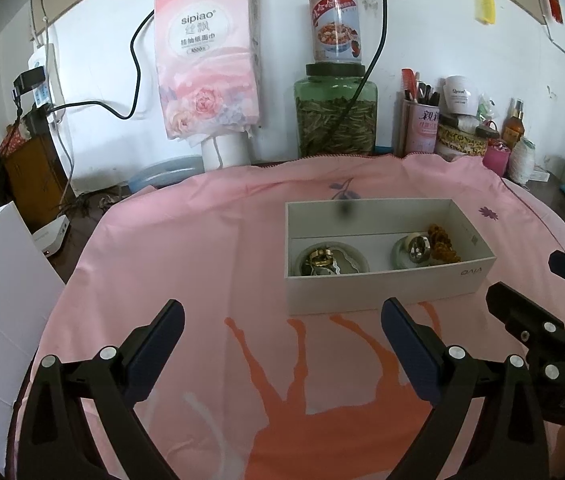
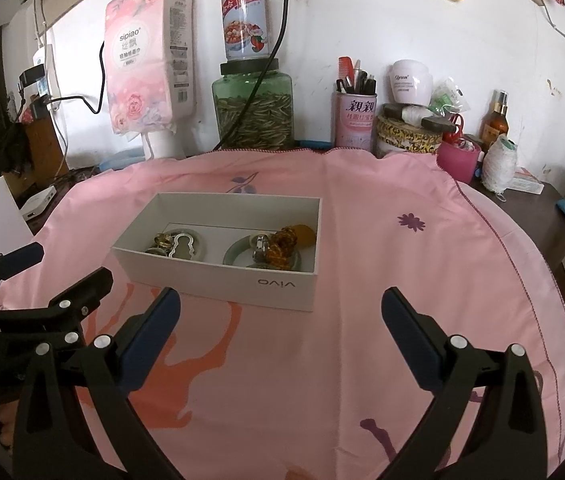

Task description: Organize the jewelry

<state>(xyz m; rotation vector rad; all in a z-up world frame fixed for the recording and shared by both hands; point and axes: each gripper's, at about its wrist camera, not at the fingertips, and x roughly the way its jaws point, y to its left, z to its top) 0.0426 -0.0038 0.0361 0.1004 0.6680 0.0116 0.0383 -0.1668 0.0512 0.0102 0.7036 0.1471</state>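
- Both tongs stand wide apart and hold nothing: the left tongs and the right tongs hover over the pink cloth near the front edge of the tabletop, short of the white box.
- All the jewelry I can see lies inside the box, which sits mid-cloth toward the back edge: a pale bangle with a gold piece and a silver chain at its left end, a green bangle with a silver ring and an amber bead bracelet at its right end.
- The pieces overlap, so a pinch at one probably drags a neighbour; the chain could snag the gold piece.
- The light cardboard box may slide or tip if a finger pushes on its wall, since nothing pins it down.
- The cloth is loose and wrinkles; a low sweep could bunch it and shift the box.
- The two tools sit close together at the front edge, so reaching for the box together risks a knock.
- Smooth bangles and the small ring may slip from flat pads and roll off the cloth.
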